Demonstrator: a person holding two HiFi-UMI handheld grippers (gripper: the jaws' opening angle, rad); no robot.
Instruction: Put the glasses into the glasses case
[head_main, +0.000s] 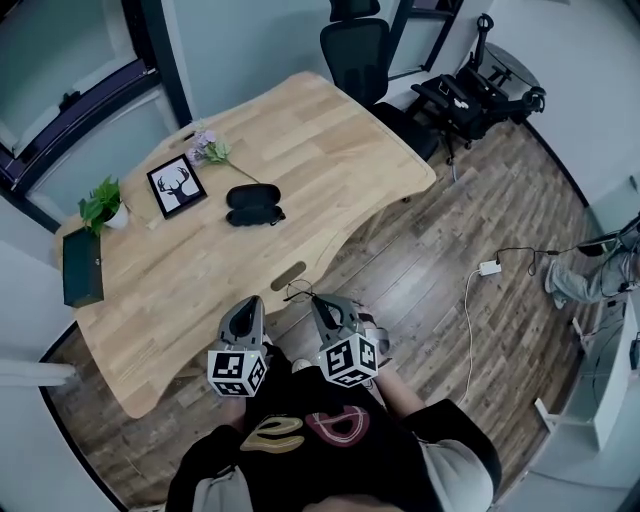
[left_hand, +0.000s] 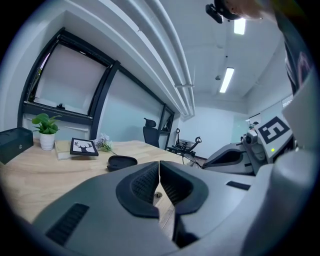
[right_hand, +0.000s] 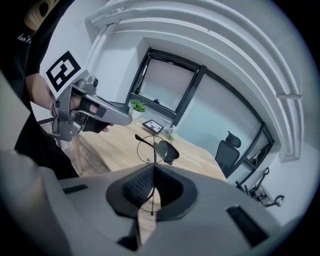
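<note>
Had the glasses (right_hand: 162, 148) pinched by their thin frame in the clenched right tongs (right_hand: 153, 167), in the air just off the near edge of the table (head_main: 300, 150). Had the left tongs (left_hand: 159, 165) clenched on nothing, beside the right ones. Found the glasses case (head_main: 253, 205) well apart, mid-table; could not tell whether open or closed. Judged the pickup done, with carrying over, opening if needed, and placing inside left to do. Noted a deer picture (head_main: 176, 186), potted plant (head_main: 103, 203), flowers (head_main: 210, 150) and dark box (head_main: 82, 268) past the case, with nothing across the path.
</note>
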